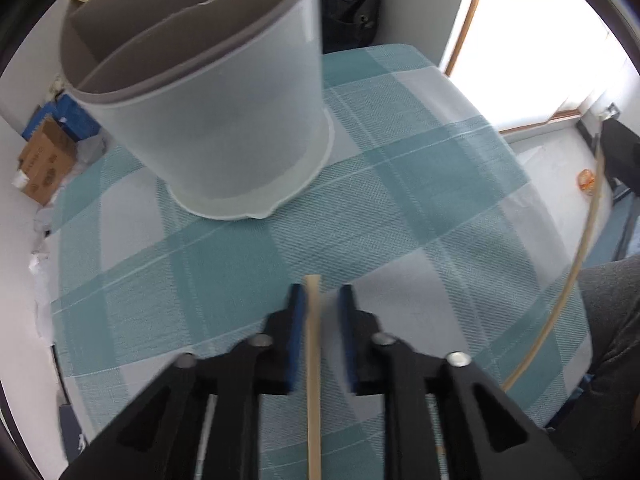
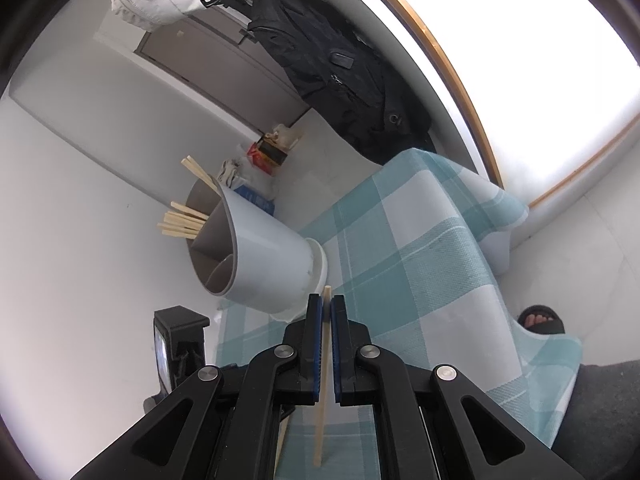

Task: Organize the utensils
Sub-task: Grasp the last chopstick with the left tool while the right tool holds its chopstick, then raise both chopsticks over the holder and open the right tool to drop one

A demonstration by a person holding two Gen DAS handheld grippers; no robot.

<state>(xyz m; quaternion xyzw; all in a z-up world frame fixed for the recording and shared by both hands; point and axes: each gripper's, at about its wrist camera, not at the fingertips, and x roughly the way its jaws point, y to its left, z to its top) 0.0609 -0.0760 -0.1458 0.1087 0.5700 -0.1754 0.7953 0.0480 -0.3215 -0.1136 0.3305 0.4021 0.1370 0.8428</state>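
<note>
Both claws grasp one pale wooden chopstick each: my left claw, my right claw; behind, grey divided holder already bristling with chopsticks.

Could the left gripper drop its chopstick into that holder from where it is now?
Probably yes. The left gripper holds its chopstick, and only bare tablecloth lies between it and the holder, whose near compartment looks free. It would have to rise above the rim first.
</note>
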